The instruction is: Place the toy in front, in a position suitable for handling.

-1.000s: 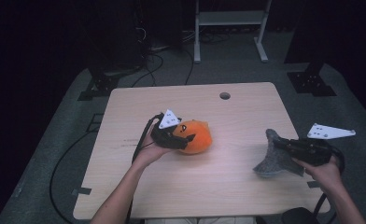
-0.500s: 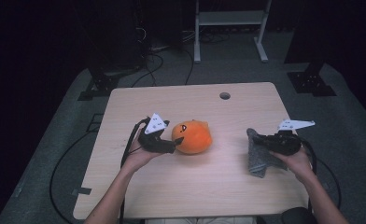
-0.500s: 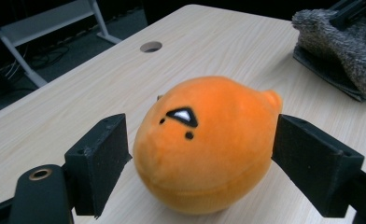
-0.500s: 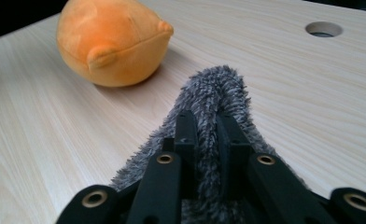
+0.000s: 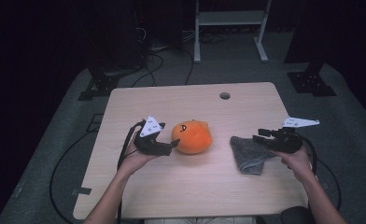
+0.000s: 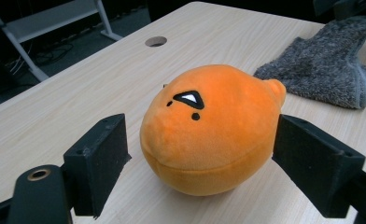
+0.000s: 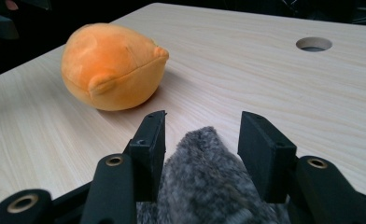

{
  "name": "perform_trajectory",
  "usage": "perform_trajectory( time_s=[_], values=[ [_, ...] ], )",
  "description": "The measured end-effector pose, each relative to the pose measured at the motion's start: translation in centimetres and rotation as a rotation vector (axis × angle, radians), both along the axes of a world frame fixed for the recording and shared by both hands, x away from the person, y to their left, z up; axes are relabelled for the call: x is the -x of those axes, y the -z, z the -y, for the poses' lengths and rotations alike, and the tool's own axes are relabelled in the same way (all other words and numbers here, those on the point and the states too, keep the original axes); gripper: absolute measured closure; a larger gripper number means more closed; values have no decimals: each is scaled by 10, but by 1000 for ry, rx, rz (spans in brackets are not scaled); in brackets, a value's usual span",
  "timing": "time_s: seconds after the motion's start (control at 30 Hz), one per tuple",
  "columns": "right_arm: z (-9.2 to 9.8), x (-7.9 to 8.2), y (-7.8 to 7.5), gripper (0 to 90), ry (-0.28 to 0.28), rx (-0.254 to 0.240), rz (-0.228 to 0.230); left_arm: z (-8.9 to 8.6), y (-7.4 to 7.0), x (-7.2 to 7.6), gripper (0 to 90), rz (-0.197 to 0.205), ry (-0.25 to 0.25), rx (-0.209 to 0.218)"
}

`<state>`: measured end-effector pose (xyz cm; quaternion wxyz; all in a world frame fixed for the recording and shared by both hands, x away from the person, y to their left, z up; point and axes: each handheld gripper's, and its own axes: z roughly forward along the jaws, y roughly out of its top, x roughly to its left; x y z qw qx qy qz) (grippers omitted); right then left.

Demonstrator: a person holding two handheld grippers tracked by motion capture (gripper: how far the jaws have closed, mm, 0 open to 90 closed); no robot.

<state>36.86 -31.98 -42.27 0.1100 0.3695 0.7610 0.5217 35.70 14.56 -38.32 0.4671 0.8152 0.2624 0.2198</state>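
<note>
Right gripper (image 7: 202,140) at lower centre — jaws just opening, I see grey cloth (image 7: 204,186) loose between them — unclamped.

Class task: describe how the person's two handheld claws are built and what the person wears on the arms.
Each claw, left claw and right claw, is black with two blocky flat-faced jaws, a grey three-cornered plate on top and a trailing black cable. Brass-coloured rivets mark the jaw arms. Forearms are bare, no sleeves.

I see a soft orange plush toy (image 6: 209,128), a shaggy grey terry cloth (image 6: 326,70), and a matt pale wood-grain table (image 5: 186,196).
</note>
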Motion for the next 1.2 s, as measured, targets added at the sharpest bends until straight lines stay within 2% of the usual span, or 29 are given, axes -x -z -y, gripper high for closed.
perform_trajectory(
  time_s=[0.3,0.73,1.2],
  values=[
    [9,16,-8,489,13,12,23,-10,4,8,147,-1,-17,12],
    [24,38,-6,479,49,16,31,-22,10,19,135,-2,-41,23],
    [38,56,-5,468,70,25,29,-28,11,29,124,-6,-43,36]
  ],
)
